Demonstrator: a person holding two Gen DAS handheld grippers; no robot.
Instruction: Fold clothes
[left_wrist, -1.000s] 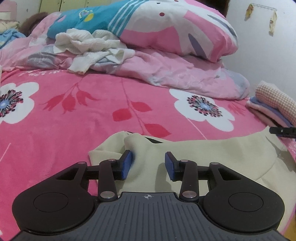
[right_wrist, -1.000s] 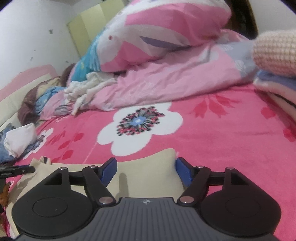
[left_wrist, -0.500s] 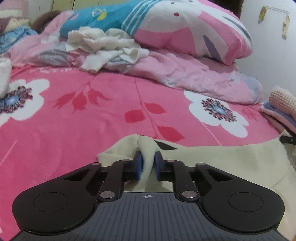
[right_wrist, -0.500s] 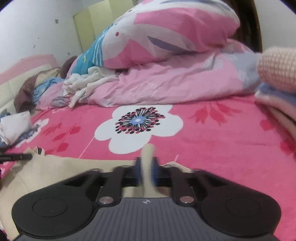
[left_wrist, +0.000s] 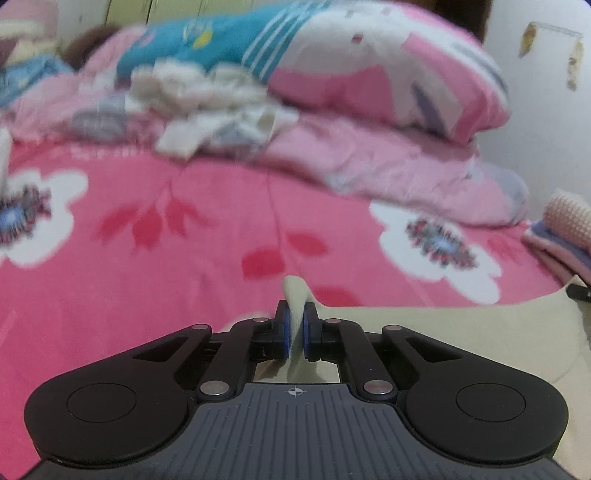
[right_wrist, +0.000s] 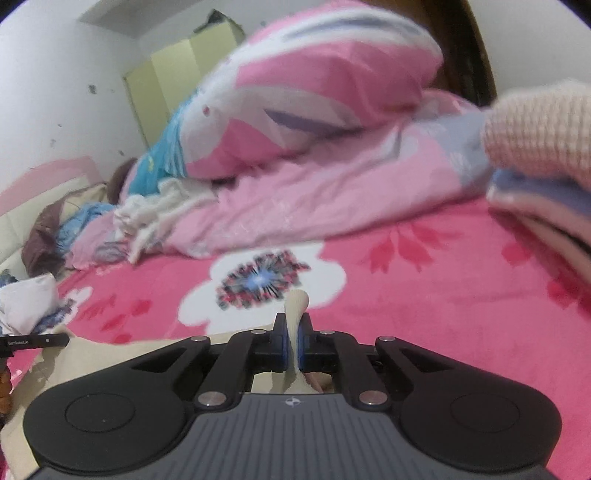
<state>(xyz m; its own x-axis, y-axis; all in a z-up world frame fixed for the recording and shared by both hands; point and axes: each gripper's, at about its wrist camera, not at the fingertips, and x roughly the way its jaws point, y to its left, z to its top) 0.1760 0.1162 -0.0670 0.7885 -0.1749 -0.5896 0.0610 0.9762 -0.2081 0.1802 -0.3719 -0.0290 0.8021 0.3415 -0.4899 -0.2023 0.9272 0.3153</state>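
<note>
A cream garment (left_wrist: 461, 328) lies on the pink flowered bedspread (left_wrist: 184, 240), stretching right from my left gripper (left_wrist: 295, 325). That gripper is shut on a pinched fold of the cream fabric, which sticks up between its blue pads. In the right wrist view the same cream garment (right_wrist: 110, 350) spreads to the left, and my right gripper (right_wrist: 292, 332) is shut on another upright fold of it. The tip of the other gripper (right_wrist: 33, 341) shows at the left edge there. Both views are motion-blurred.
A pink quilt (left_wrist: 388, 162) and a large pillow (left_wrist: 369, 66) are heaped at the back of the bed, with a crumpled white garment (left_wrist: 207, 103) on them. A stack of folded clothes (right_wrist: 546, 177) sits at the right. More loose clothes (right_wrist: 26, 302) lie far left.
Both grippers went from open to shut, each pinching a fold of the cream garment, and both now lift it slightly; the views have turned blurry with the motion.
</note>
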